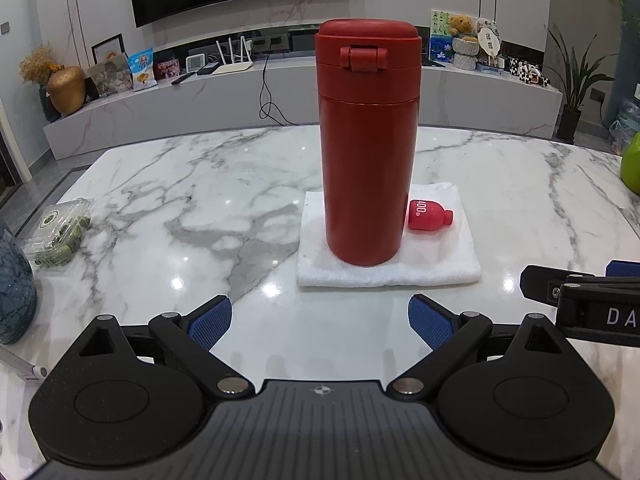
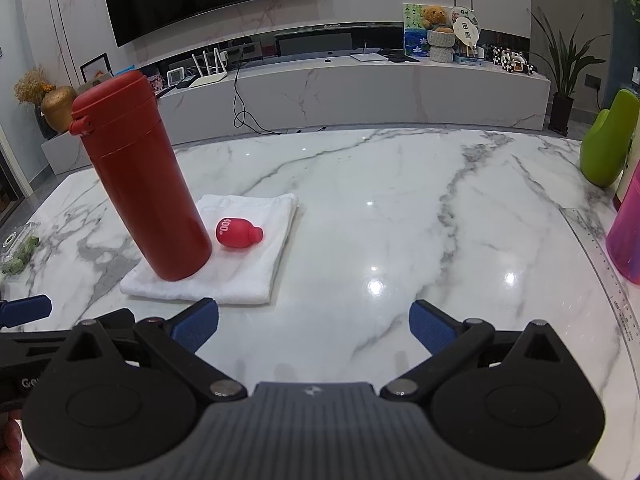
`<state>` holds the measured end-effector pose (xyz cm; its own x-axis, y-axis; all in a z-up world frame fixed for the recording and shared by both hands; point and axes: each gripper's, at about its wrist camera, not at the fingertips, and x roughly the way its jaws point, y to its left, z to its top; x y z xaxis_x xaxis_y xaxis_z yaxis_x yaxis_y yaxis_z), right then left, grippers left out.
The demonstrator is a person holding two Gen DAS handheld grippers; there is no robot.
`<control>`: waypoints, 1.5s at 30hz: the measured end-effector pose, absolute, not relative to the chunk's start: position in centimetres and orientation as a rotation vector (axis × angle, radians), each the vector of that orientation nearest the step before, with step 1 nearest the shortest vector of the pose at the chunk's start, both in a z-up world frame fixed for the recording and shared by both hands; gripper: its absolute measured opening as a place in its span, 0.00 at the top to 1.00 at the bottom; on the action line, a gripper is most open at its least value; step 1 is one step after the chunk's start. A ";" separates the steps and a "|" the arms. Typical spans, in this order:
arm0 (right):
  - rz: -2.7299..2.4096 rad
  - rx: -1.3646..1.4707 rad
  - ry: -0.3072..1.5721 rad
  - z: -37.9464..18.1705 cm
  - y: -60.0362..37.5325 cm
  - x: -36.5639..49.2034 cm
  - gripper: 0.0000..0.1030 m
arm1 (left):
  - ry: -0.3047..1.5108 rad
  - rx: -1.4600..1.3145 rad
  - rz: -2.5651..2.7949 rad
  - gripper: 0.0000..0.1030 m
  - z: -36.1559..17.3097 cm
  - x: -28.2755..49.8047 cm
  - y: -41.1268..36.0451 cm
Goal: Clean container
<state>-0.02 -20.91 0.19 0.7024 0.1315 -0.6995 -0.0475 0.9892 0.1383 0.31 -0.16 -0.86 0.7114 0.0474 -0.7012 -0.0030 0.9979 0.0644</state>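
A red flask (image 1: 368,148) stands upright, lid shut, on a folded white towel (image 1: 432,256) at the middle of a marble desk (image 1: 180,200). A small pink bottle (image 1: 428,214) lies on its side on the same towel, just beside the flask's base, on its right in the left wrist view.

The left tongs (image 1: 320,322) hang low over the desk just short of the towel, aimed squarely at the flask, blue pads spread wide and empty. The right tongs (image 2: 314,326) sit alongside, equally wide open and holding nothing, pointed at bare marble to the right of the towel; the flask leans only through lens distortion in that view.

Nothing has been grasped, so the job appears to be at its start: take hold of the flask so it can be opened or wiped. A sound approach would bring the left tongs straight in at mid-body, below the lid seam, with pads square to the round wall and closing firmly, since the smooth finish looks slippery and the tall shape could tip on the soft towel. The lid's hinge (image 1: 363,58) faces the left camera, which probably leaves the opposite side for the right tongs. The pink bottle should be kept clear of the pads.

A plastic box (image 1: 60,232) and a green object (image 2: 608,140) stand well apart, near the desk's edges.
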 end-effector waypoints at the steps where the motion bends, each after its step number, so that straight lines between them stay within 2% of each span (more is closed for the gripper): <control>1: 0.100 0.113 0.785 0.2 -20.9 0.0 0.00 | 0.780 0.059 0.028 0.06 -0.9 0.3 -0.2; 45: 0.163 0.078 0.735 0.5 -20.7 0.6 0.01 | 0.830 0.070 0.030 0.06 -1.6 1.2 0.1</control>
